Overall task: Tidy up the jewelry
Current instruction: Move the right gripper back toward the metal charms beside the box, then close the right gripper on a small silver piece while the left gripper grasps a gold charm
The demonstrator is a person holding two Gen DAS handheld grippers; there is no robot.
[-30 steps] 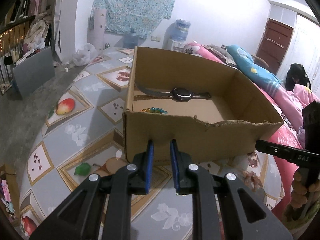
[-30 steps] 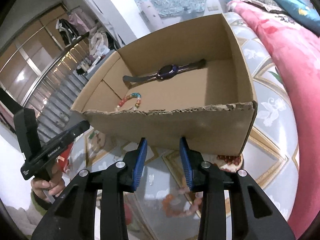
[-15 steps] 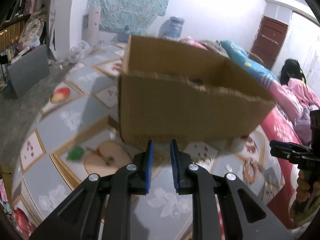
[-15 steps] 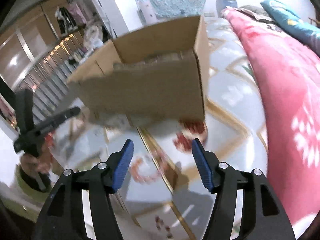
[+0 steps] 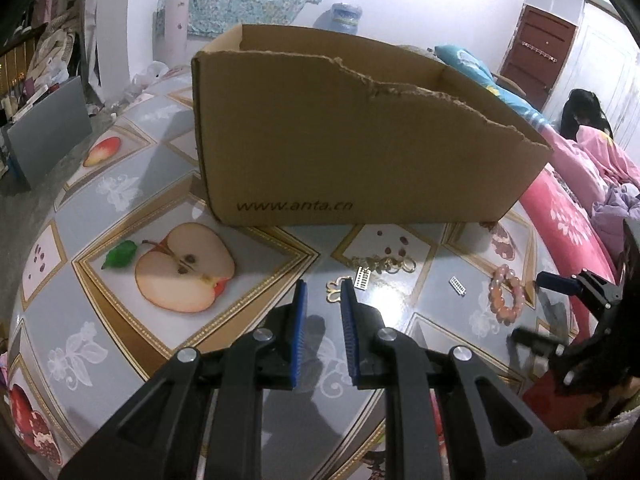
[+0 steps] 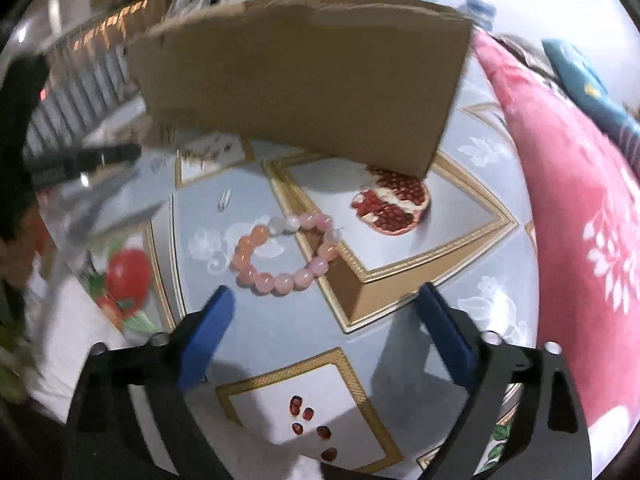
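A pink bead bracelet [image 6: 286, 252] lies on the fruit-patterned tablecloth [image 6: 280, 328], just beyond my right gripper [image 6: 324, 292]. Its jaws are opening wide, with nothing between them. The left wrist view shows the same bracelet [image 5: 506, 292] at the right, beside my right gripper [image 5: 548, 312]. My left gripper [image 5: 323, 292] hovers low over the cloth with only a narrow gap between its blue pads and holds nothing. Just past its tips lie a gold ornament [image 5: 335, 290] and a gold chain [image 5: 380, 264]. The cardboard box [image 5: 360, 140] stands behind them, and its inside is hidden.
A small silver clip [image 5: 457, 285] lies between the chain and the bracelet. A pink quilt [image 6: 580, 208] borders the cloth on the right. A person with dark hair [image 5: 584, 116] sits far right. A grey board [image 5: 48, 136] leans at the far left.
Both grippers have sunk from looking into the box to the cloth in front of it. The right jaws have spread wide. The watch and beads in the box have dropped out of sight.
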